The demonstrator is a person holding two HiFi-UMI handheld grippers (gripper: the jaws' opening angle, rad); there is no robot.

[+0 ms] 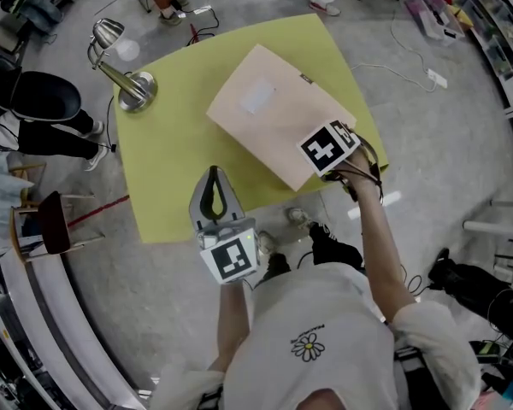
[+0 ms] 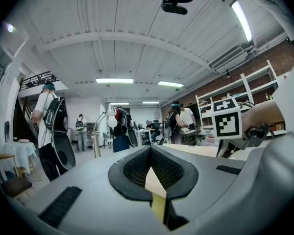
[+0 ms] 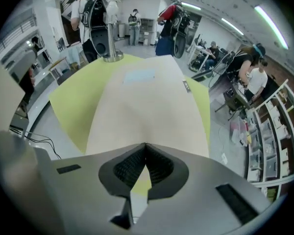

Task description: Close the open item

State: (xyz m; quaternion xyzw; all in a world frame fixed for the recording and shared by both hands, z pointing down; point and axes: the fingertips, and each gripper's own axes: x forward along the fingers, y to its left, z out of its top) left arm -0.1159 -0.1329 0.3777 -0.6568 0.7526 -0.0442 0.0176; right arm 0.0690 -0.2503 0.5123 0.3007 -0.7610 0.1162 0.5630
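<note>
Open tabletop [image 1: 167,169] lies between the lamp [image 1: 132,84] and the box [image 1: 274,118].

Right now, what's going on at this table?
A person stands at a yellow-green table with a gripper in each hand. The right gripper, jaws shut and empty, points steeply down over the near corner of a large flat beige case; whether it touches the case is unclear. The left gripper, also shut and empty, is held level at the table's near edge. A desk lamp stands off to the left.
</note>
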